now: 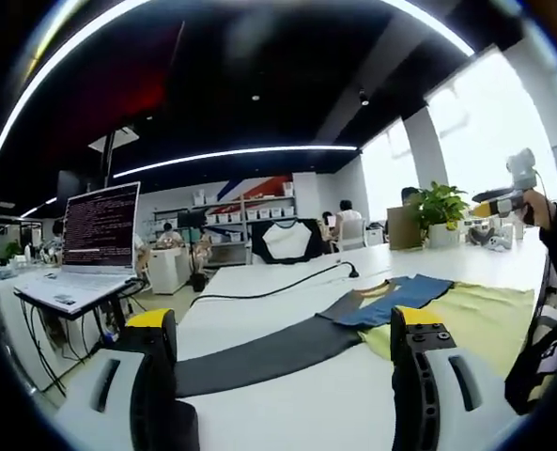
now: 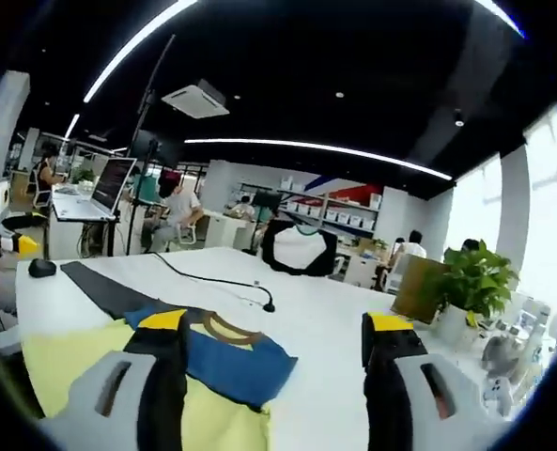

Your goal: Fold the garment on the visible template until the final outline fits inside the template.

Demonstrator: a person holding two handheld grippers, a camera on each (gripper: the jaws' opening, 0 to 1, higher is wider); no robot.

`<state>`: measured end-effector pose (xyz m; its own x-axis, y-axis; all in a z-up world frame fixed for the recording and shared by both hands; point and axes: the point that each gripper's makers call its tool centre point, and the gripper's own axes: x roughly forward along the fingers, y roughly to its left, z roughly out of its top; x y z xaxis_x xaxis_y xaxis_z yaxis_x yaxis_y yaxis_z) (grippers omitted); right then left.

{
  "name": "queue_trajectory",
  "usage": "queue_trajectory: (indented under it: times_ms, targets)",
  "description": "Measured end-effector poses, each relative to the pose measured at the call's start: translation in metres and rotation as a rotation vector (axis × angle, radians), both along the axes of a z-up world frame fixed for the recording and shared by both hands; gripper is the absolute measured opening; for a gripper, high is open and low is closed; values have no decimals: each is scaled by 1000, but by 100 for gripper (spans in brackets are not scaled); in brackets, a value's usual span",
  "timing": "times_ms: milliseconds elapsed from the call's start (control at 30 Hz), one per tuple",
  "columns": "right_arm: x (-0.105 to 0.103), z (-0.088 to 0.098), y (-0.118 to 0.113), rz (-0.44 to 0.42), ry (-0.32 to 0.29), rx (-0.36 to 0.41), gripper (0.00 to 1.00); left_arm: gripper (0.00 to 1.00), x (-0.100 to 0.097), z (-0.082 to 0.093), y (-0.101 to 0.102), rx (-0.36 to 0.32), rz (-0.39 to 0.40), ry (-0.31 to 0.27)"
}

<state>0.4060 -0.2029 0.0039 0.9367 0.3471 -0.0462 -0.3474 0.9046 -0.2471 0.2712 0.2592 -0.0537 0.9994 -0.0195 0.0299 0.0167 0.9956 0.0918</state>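
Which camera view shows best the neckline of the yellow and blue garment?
The right gripper view: the garment lies close, with the brown neckline clear between the open claw tips. The left gripper view shows the garment farther off, its neckline small.

Open right tool [image 2: 276, 362] above yellow-and-blue garment [image 2: 212, 371] on white table [image 2: 334, 376]
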Motion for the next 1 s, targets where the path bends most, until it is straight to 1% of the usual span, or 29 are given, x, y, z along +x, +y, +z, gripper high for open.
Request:
queue_trajectory:
  times_ms: [33, 67, 100, 133, 167, 267, 300, 367, 467, 567, 633, 700, 733, 833, 867, 900, 933, 967, 1000]
  targets:
    - [-4, 1, -10, -16, -13, -3, 92, 100, 1, -3, 1, 5, 9, 13]
    - [-7, 4, -20, -38, -34, 23, 93, 100, 2, -3, 1, 10, 10, 14]
    - [-9, 5, -26, -52, -43, 30, 95, 100, 2, -5, 1, 3, 14, 17]
    - [-11, 5, -31, -58, -46, 31, 99, 100, 2, -5, 1, -4, 15, 20]
    - [-14, 5, -36, -59, -50, 20, 100, 100, 3, -6, 1, -8, 14, 21]
    - [-21, 4, -49, -70, -62, 25, 100, 100, 3, -6, 1, -21, 12, 17]
    - [-25, 4, -55, -75, -83, 40, 100, 100, 4, -6, 1, -19, 11, 16]
    - [-32, 1, -66, -89, -91, 59, 100, 100, 4, -5, 1, -17, 11, 11]
    - [-41, -4, -85, -123, -94, 80, 100, 100, 9, -6, 4, 3, 4, -13]
    - [-50, -8, -110, -182, -108, 88, 100, 100, 14, -9, 8, 12, -3, -17]
    - [-53, -12, -120, -209, -100, 107, 100, 100, 17, -10, 12, 30, 11, -34]
    - [-58, -15, -124, -212, -99, 107, 100, 100, 20, -8, 18, 15, 31, -52]
    - [-61, -17, -127, -218, -101, 110, 100, 100, 24, -8, 21, -5, 38, -52]
    - [-66, -22, -132, -229, -101, 105, 100, 99, 35, -10, 27, -33, 44, -50]
    - [-67, -24, -133, -234, -98, 105, 100, 98, 42, -15, 29, -27, 54, -42]
    - [-67, -26, -134, -236, -97, 101, 100, 97, 47, -15, 34, 20, 75, -54]
    - [-68, -29, -134, -237, -91, 94, 100, 97, 51, -17, 40, 40, 107, -63]
    - [-68, -32, -133, -233, -85, 88, 100, 97, 57, -21, 45, 49, 142, -56]
    - [-68, -33, -132, -225, -81, 87, 100, 96, 61, -25, 48, 35, 153, -50]
